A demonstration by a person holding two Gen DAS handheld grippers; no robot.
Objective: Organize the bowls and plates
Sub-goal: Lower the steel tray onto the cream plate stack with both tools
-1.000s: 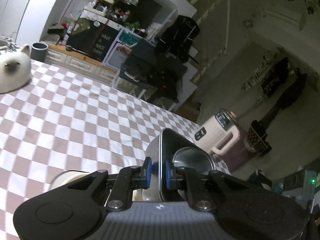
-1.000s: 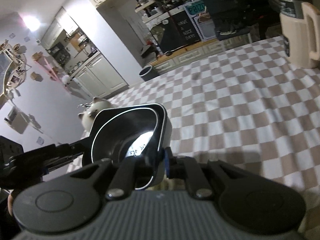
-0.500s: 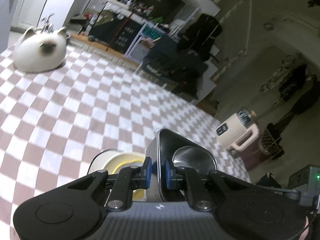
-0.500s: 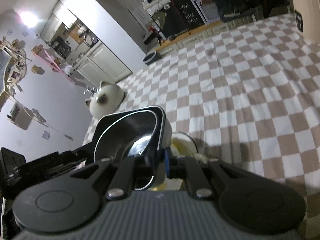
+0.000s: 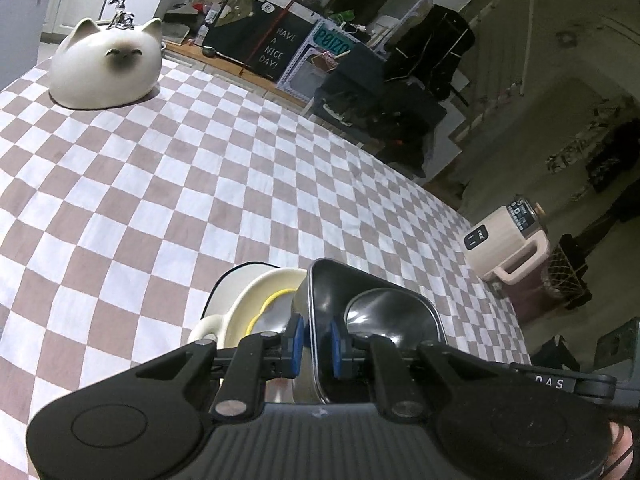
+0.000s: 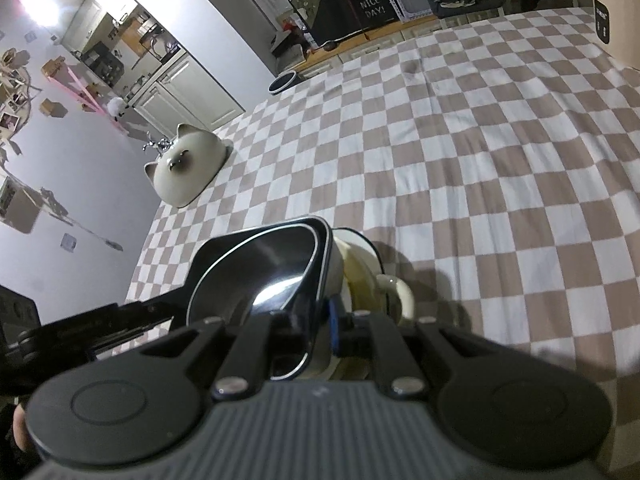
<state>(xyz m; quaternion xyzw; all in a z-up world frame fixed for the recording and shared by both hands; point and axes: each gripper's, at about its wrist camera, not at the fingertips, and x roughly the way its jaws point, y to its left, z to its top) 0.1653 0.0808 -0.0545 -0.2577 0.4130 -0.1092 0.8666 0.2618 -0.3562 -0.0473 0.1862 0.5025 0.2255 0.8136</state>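
A glossy black square dish (image 5: 384,316) hangs between both grippers, just over a stack of cream bowls (image 5: 248,304) on the checked tablecloth. My left gripper (image 5: 316,342) is shut on the dish's near rim, blue pads on either side of it. In the right wrist view the same black dish (image 6: 260,276) is held at its other rim by my right gripper (image 6: 320,320), also shut. The top cream bowl (image 6: 360,268) has a loop handle and shows a yellow edge inside. Whether the dish touches the cream stack I cannot tell.
A white cat-shaped bowl (image 5: 106,68) lies upside down at the far left of the table (image 5: 200,160). A cream appliance with a handle (image 5: 504,248) stands past the table's right edge. Dark furniture and shelves lie beyond the far edge.
Both grippers have come down and tipped forward with the black dish. The cream bowl stack has come into full view under it. Both grips are unchanged.
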